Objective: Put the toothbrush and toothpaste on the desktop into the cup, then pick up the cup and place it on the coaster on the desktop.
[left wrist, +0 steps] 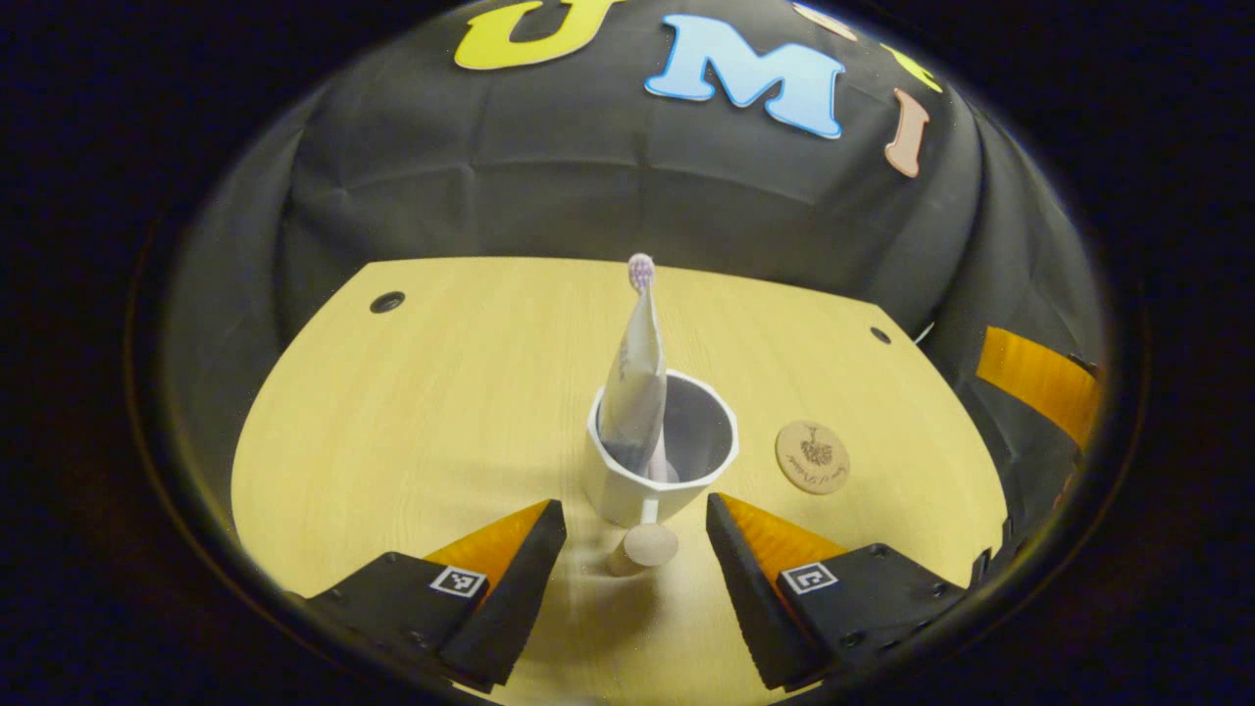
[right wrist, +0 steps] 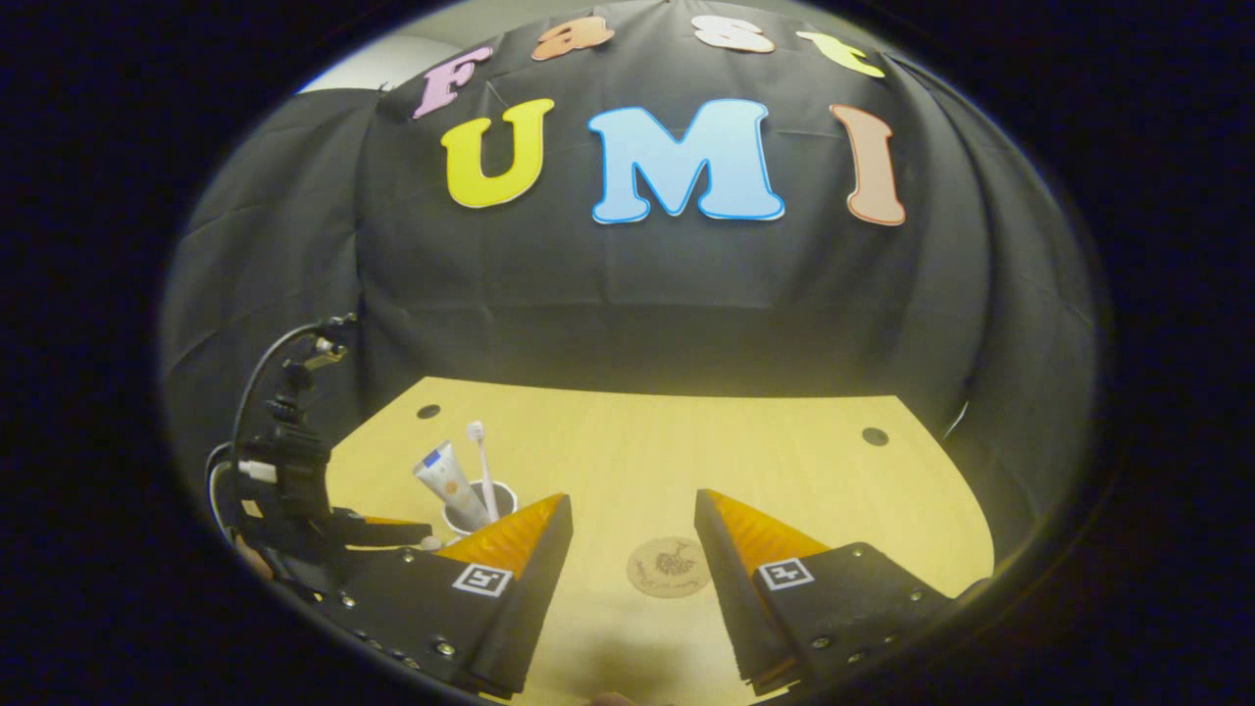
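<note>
Left gripper (left wrist: 635,534) wide open, empty, fingers flanking the knobbed handle of white plastic cup (left wrist: 627,490) on wooden desktop (left wrist: 392,441). Cup holds toothpaste tube (left wrist: 635,378) and pink-bristled toothbrush (left wrist: 640,271). Round wooden coaster (left wrist: 812,457) just right. Right gripper (right wrist: 632,534) open, empty, above coaster.

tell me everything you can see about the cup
The cup is white with a faceted wall, looks like plastic, and has a greyish inside. A handle ending in a round wooden-looking knob points toward the left gripper, whose open fingers flank it without touching. It stands upright on the desktop, holding the toothpaste and toothbrush, left of the coaster.
</note>
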Motion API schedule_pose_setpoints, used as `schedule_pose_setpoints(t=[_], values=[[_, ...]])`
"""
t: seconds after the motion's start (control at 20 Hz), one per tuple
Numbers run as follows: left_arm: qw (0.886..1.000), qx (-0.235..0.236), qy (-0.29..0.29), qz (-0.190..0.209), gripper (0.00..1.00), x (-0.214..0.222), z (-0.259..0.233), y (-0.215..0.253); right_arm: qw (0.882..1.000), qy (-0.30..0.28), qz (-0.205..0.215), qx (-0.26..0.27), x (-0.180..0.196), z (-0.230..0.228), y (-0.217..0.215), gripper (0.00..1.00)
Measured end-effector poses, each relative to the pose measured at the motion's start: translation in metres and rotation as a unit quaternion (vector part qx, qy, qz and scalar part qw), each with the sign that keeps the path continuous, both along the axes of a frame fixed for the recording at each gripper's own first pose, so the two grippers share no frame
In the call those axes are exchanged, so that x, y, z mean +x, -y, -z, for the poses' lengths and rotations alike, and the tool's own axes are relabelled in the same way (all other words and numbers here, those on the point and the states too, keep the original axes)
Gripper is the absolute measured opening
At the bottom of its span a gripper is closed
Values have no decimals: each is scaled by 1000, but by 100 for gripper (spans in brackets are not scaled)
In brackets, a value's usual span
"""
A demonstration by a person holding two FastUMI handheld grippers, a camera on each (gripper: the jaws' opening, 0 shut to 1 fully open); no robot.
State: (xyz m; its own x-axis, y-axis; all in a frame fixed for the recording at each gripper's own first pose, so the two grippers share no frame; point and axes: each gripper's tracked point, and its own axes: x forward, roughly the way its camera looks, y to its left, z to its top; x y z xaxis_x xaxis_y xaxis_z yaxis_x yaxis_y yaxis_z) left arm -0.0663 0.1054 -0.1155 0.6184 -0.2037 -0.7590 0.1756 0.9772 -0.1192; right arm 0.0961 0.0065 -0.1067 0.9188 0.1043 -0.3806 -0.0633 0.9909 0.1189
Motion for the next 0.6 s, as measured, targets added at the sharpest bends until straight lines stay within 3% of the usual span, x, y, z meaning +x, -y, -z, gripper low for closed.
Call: schedule_pose_setpoints(t=[0.05,0.15,0.25,0.35,0.4,0.5,0.6], values=[[1000,7,-16,5,98,0,9,0,1000,-6,2,3,-2,3,2,76],[999,6,-48,14,96,1,22,7,1000,-17,6,7,-3,10,8,76],[997,11,-72,14,84,10,32,6,999,-28,10,13,-4,16,13,76],[995,18,-93,18,82,12,41,8,999,-37,13,19,-2,21,16,71],[994,24,-102,20,82,10,47,8,999,-41,15,21,-1,23,18,76],[993,38,-112,30,80,11,53,9,998,-48,20,23,0,28,23,76],[992,44,-115,31,67,12,56,9,998,-55,25,28,2,32,26,76]])
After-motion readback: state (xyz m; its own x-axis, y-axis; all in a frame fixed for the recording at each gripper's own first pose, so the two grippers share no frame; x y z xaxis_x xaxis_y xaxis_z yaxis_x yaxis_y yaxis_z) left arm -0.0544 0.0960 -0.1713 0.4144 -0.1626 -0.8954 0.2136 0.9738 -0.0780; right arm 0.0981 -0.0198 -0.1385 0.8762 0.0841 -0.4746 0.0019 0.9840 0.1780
